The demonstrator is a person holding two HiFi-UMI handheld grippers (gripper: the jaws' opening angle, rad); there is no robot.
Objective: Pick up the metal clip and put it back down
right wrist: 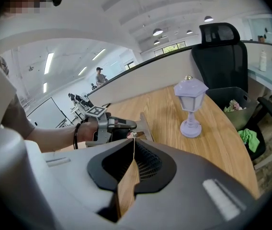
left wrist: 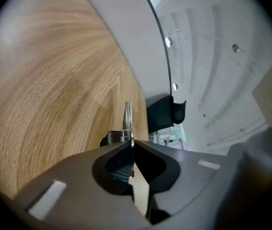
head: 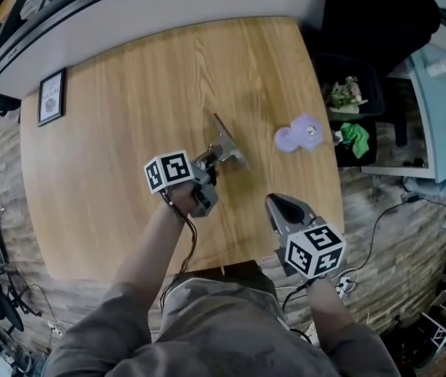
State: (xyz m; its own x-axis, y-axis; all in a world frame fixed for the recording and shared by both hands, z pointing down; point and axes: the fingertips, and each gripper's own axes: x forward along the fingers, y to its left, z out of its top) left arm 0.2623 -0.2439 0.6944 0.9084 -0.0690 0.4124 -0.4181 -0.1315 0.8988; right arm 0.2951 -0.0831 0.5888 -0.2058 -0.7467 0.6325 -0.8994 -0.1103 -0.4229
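The metal clip (head: pixel 227 141) is a shiny spring clip with flat plates, near the middle of the round wooden table (head: pixel 113 93). My left gripper (head: pixel 213 157) is shut on its near end. In the left gripper view the clip (left wrist: pixel 128 121) stands edge-on, and its plate runs down between the closed pads of the left gripper (left wrist: pixel 131 145). My right gripper (head: pixel 282 204) hovers near the table's front edge, to the right of the clip, shut and with nothing in it. The right gripper view looks over the right gripper (right wrist: pixel 133 140) at the left gripper (right wrist: pixel 129 124) and the clip (right wrist: pixel 144 126).
A small lilac lantern-shaped lamp (head: pixel 300 134) stands right of the clip, near the table's right edge. A framed picture (head: pixel 51 96) lies at the far left. Beyond the right edge are a dark bin (head: pixel 349 100) and a black office chair (right wrist: pixel 220 51).
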